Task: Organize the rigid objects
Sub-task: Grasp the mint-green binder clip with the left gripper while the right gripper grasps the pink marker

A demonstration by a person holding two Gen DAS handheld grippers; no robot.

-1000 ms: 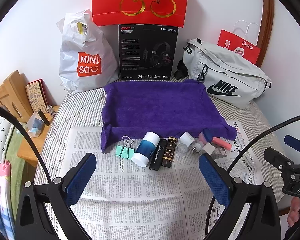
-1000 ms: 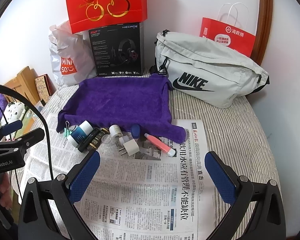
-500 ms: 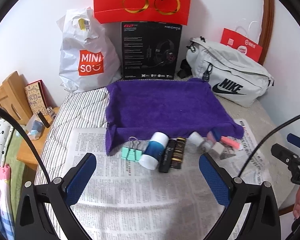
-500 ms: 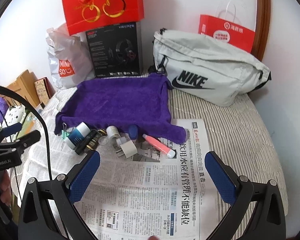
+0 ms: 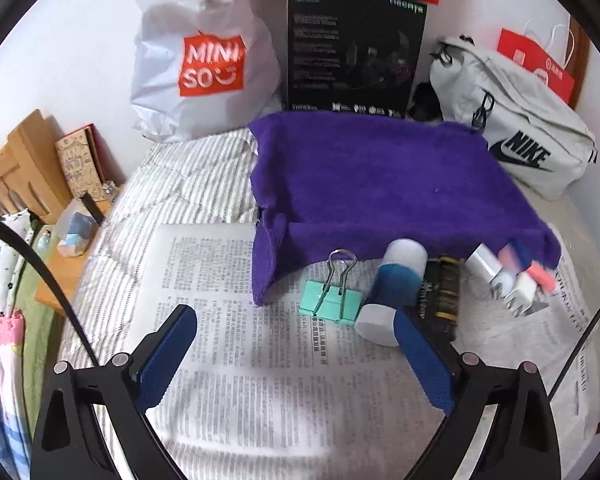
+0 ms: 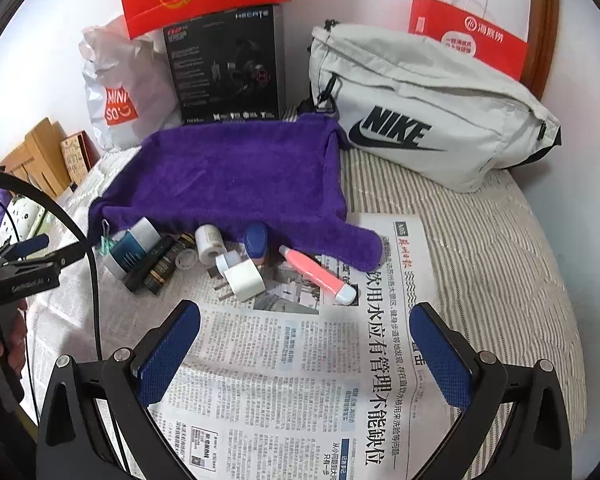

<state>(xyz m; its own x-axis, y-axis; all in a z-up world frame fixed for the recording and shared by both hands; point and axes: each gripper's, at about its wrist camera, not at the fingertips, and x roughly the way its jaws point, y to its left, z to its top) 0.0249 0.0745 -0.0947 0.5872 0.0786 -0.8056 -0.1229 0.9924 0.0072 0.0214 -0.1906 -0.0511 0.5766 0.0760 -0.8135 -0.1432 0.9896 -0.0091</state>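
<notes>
Left wrist, pink tube [image 5: 540, 276] blurred, plug [image 5: 520, 292] indistinct

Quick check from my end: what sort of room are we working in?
Most likely a bedroom: the work surface looks like a bed under a grey-striped quilted cover, with a wooden headboard and a small wooden bedside table beside it.
</notes>
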